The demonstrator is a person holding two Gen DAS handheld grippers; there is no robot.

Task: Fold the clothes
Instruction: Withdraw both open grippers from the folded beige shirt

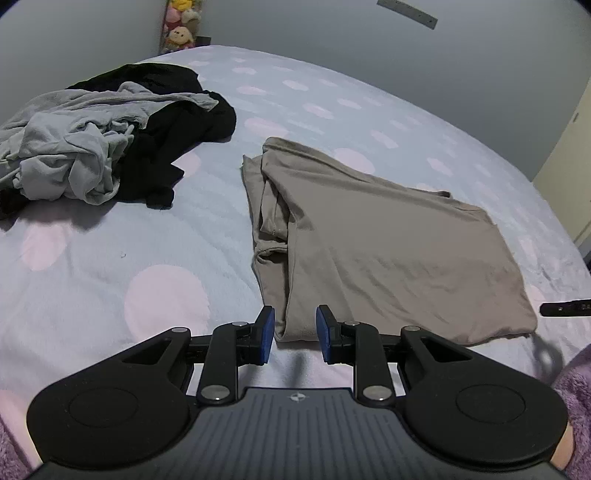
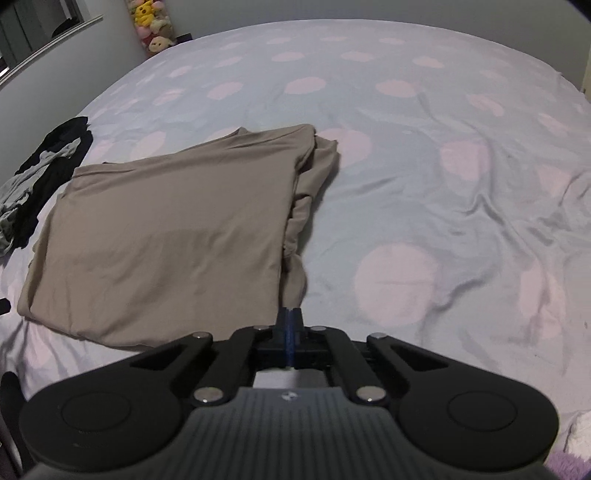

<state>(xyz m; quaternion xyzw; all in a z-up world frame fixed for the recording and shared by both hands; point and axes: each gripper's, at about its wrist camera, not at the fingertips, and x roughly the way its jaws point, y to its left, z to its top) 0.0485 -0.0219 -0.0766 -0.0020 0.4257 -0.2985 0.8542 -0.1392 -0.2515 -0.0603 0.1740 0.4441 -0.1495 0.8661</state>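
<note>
A taupe shirt (image 1: 388,251) lies folded into a rough rectangle on the bed, its sleeves bunched along one long side. My left gripper (image 1: 295,325) is open at the shirt's near corner. The fabric's tip sits between the blue pads (image 1: 267,325) with gaps on both sides. In the right wrist view the same shirt (image 2: 166,236) spreads to the left. My right gripper (image 2: 291,314) has its pads pressed together on the tapering end of the bunched edge at the other near corner.
A loose pile of grey and black clothes (image 1: 92,147) lies on the pale blue sheet with pink dots (image 1: 147,240), left of the shirt. Plush toys (image 1: 181,26) stand at the far wall. A purple fleece sleeve (image 1: 576,387) shows at the right edge.
</note>
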